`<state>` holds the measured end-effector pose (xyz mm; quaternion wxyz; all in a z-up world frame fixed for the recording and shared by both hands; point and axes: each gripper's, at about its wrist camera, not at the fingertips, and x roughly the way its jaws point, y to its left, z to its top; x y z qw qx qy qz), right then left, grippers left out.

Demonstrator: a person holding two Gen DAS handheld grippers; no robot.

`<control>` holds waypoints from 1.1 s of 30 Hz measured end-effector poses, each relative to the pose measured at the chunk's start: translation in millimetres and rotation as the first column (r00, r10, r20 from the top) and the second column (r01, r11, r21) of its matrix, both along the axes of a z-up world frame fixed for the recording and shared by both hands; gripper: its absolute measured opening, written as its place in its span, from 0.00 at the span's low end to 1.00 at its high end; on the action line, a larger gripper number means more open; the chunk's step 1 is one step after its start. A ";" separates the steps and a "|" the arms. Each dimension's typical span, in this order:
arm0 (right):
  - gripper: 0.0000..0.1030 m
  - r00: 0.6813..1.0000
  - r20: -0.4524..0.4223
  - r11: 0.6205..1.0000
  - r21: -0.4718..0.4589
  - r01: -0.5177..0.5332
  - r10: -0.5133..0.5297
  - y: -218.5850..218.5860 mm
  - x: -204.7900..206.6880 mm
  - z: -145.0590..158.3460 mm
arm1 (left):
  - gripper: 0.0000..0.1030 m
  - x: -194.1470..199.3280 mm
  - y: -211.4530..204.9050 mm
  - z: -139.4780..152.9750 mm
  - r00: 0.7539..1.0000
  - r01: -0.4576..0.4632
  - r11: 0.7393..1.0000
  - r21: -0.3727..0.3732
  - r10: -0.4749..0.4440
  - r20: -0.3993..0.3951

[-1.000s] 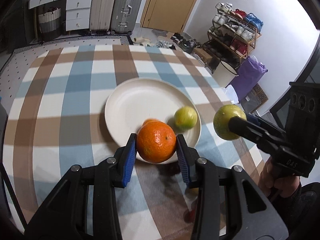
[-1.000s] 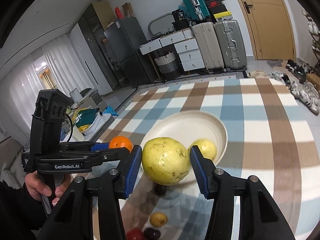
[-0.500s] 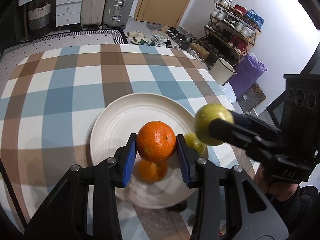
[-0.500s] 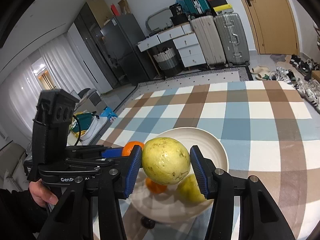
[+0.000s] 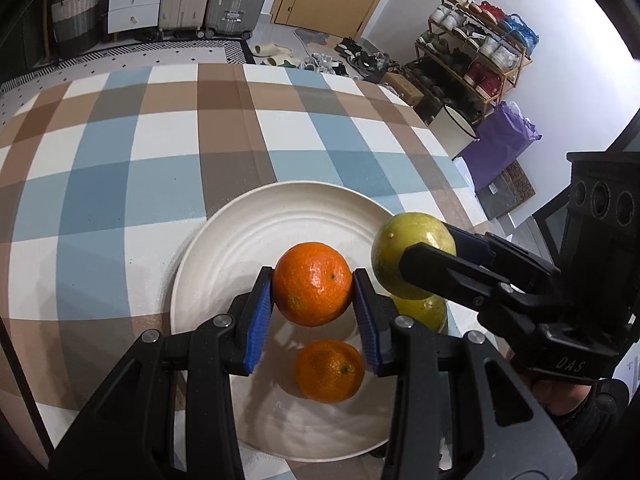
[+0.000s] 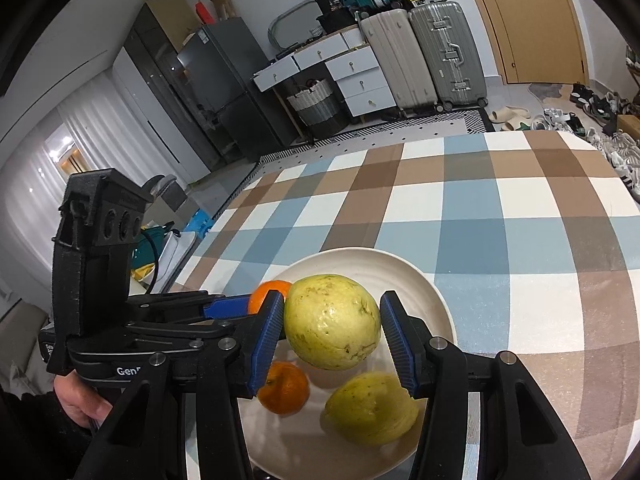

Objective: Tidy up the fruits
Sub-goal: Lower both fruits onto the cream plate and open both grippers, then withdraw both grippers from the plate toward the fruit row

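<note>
My left gripper is shut on an orange and holds it above the white plate. My right gripper is shut on a yellow-green guava, also above the plate. A second orange and a second guava lie on the plate; both also show in the right wrist view, the orange and the guava. The right gripper with its guava sits just right of my left gripper. The left gripper's orange peeks out beside the held guava.
The plate rests on a table with a blue, brown and white checked cloth. Suitcases and drawers stand beyond the table's far edge. A shoe rack and a purple bag stand off the right side.
Both grippers have moved forward over the plate with their fruit still held. The plate with its orange and guava now lies right under them.
</note>
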<state>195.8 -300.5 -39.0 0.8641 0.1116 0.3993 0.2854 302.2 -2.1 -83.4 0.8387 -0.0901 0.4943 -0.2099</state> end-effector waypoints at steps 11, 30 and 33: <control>0.52 0.998 0.057 0.999 -0.041 0.025 -0.023 -3.9 -10.6 5.7 | 0.58 -7.4 5.7 7.2 1.000 -0.016 1.000 0.001 0.016 0.019; 0.80 0.992 0.128 1.000 -0.020 0.016 -0.014 -10.3 -98.2 36.9 | 0.80 -101.2 40.8 37.1 0.981 -0.171 0.983 0.072 0.163 0.109; 0.83 0.992 0.130 1.000 -0.018 0.007 -0.005 -9.3 -114.7 40.4 | 0.81 -121.4 43.3 42.3 0.980 -0.162 0.985 0.066 0.153 0.123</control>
